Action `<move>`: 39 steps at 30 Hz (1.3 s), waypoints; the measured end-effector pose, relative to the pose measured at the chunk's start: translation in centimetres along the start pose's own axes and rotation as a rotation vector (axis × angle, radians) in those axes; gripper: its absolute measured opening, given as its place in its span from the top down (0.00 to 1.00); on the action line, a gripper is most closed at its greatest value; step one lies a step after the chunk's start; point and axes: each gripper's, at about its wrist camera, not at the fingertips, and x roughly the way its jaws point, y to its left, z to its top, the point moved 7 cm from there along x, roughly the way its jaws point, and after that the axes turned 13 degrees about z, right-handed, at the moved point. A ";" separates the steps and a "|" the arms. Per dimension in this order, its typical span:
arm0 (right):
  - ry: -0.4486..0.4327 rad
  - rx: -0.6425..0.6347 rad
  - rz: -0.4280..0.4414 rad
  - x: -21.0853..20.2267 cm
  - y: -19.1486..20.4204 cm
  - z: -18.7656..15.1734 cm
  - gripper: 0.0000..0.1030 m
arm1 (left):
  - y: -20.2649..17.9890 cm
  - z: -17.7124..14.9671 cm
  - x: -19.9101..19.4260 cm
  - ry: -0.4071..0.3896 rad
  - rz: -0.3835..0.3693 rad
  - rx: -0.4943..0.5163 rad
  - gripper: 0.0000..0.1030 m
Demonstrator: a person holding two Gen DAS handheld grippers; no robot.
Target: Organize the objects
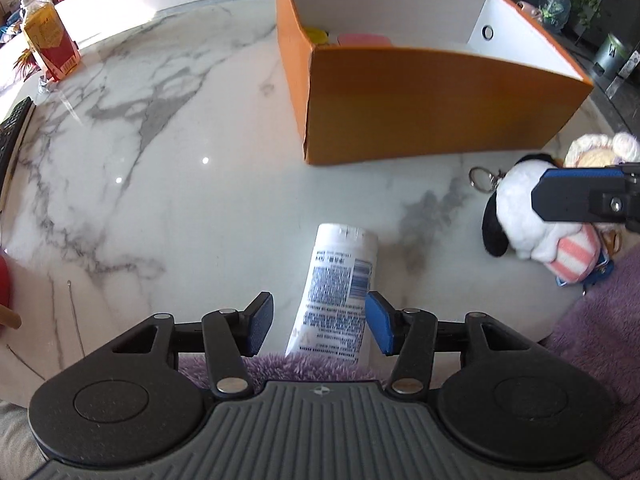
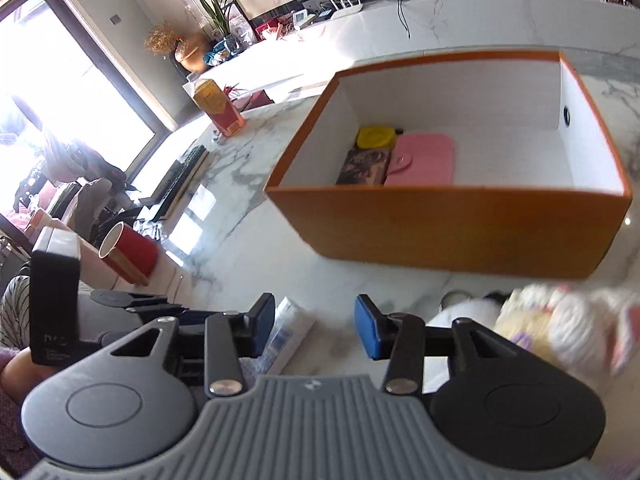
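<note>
Both grippers gape empty; my left gripper (image 1: 319,323) straddles the white tube (image 1: 337,296), its near end hidden; right gripper (image 2: 315,327) beside blurred plush toys (image 2: 560,332).

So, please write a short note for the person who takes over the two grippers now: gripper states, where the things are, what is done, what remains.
Left hand-held gripper: open, white tube between its pads, not pressed.
Right hand-held gripper: open, empty, above the marble table near the plush toys.
Orange box: already holds a pink pouch, a yellow item and a dark patterned item.
Left to do: grip the tube and put it in the box, then the plush toys, which lie on the table in front of the box.
</note>
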 end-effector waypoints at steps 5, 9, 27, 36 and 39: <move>0.034 0.017 -0.054 1.4 -0.4 -4.1 0.58 | -0.7 -0.8 1.5 0.074 0.032 0.040 0.33; 0.052 0.004 -0.068 1.3 -0.3 -5.9 0.58 | -1.1 -1.2 2.9 0.169 0.007 0.052 0.30; 0.002 -0.004 -0.087 -0.5 -1.1 -6.9 0.58 | -0.4 -2.2 -0.6 -0.003 0.072 0.023 0.39; -0.009 -0.005 -0.085 -0.8 -1.0 -7.1 0.58 | -0.4 0.7 -3.9 -0.168 0.106 -0.009 0.41; -0.009 -0.001 -0.086 -0.8 -1.0 -7.0 0.58 | -0.9 2.3 -4.9 -0.182 0.098 0.038 0.88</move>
